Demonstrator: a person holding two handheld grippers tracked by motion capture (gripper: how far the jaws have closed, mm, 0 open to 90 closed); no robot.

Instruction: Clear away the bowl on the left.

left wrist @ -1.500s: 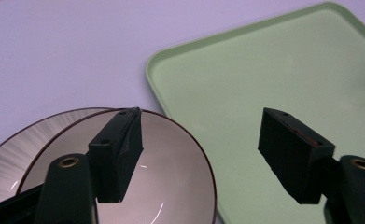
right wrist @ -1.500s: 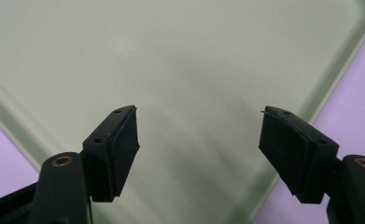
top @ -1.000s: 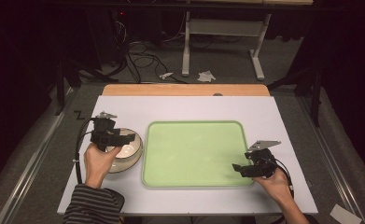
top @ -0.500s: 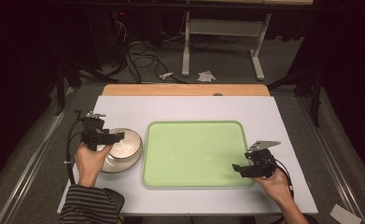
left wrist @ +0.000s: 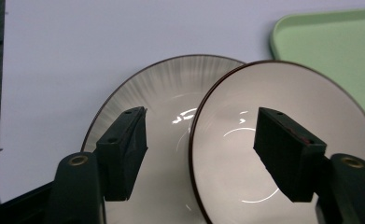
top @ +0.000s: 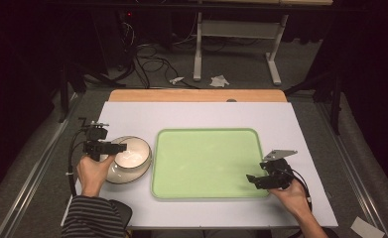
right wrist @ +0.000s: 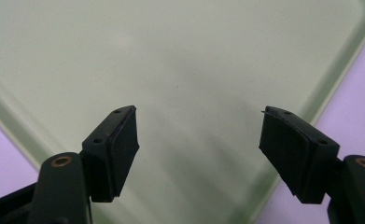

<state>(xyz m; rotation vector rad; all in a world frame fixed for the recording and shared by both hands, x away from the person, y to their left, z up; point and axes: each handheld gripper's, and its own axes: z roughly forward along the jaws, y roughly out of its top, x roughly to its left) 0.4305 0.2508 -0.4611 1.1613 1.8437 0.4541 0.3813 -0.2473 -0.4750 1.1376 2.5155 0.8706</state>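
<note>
Revealing two stacked bowls [left wrist: 283, 154], left gripper view.

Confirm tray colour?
The tray is plain pale green with no pattern; the high view shows it best.

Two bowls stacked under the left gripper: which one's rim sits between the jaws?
The upper bowl, plain cream inside, nearer the green tray. Its dark rim runs between the open jaws of the left gripper. The lower bowl has radial streaks.

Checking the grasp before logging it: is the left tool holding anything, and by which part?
Nothing held yet. The left tool is open, its jaws straddling the near rim of the upper bowl, pads apart from it.
</note>
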